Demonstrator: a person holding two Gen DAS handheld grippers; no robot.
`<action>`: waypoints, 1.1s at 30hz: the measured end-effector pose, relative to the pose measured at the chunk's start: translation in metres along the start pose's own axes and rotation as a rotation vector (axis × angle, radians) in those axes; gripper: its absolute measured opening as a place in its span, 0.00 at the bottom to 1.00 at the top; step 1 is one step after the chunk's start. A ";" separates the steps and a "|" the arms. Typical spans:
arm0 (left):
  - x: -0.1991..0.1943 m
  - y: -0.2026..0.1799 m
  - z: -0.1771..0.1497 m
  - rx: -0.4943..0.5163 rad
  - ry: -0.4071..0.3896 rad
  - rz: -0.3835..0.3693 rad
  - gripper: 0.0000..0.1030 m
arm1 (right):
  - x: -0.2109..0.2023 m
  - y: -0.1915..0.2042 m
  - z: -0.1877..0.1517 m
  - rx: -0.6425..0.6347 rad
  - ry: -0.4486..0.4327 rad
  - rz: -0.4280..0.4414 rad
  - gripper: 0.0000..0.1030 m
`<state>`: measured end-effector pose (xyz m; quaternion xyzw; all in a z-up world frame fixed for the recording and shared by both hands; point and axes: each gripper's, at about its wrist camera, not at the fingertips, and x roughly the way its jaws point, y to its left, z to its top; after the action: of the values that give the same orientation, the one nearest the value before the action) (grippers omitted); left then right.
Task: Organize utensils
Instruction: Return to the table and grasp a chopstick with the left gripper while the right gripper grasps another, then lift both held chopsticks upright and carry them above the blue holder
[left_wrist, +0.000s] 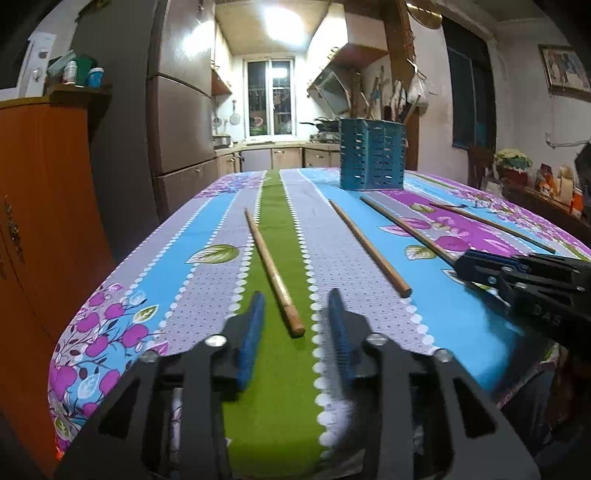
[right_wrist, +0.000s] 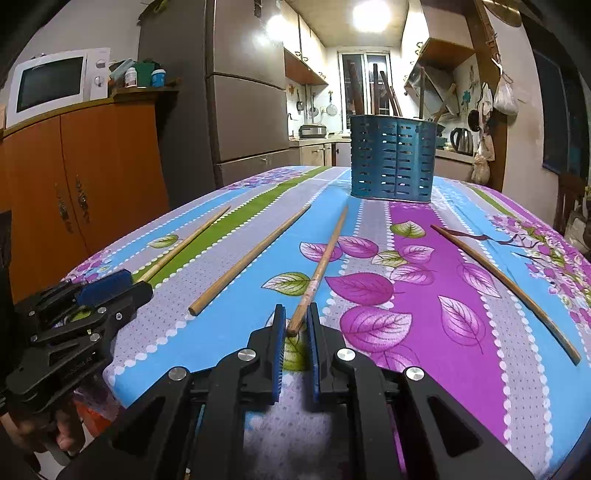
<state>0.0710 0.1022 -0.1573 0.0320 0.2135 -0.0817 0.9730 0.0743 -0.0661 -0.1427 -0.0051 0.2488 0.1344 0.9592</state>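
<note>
A table is seen draped in a striped floral cloth of blue, purple, grey and green, set in a kitchen lit by ceiling lamps. A tall grey refrigerator stands to the left, with an orange wooden cabinet beside it carrying a white microwave. A window and low counters are visible at the far end.

A blue slotted utensil holder stands upright near the far edge of the table (a few dark sticks already rise from it). Nothing lies between it and the chopsticks.

Four wooden chopsticks lie apart on the cloth, all pointing roughly toward the holder. The leftmost chopstick rests on the green stripe, its thick end between the widely parted fingers of the left gripper, untouched. The second chopstick lies free. The third chopstick has its near end between the narrowly set blue pads of the right gripper; whether it is actually clamped cannot be told. The fourth chopstick, thin and dark, lies well to the right.
</note>
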 end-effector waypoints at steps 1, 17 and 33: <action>-0.001 0.001 -0.002 -0.002 -0.010 0.001 0.40 | -0.001 0.002 -0.002 -0.012 -0.008 -0.010 0.13; -0.010 0.000 0.012 -0.008 -0.051 0.022 0.05 | -0.016 -0.006 0.004 0.011 -0.076 0.006 0.08; -0.056 -0.005 0.108 0.042 -0.253 -0.034 0.05 | -0.101 -0.028 0.089 -0.092 -0.301 0.015 0.07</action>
<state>0.0645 0.0946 -0.0355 0.0380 0.0877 -0.1060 0.9898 0.0390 -0.1124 -0.0174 -0.0268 0.0960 0.1520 0.9833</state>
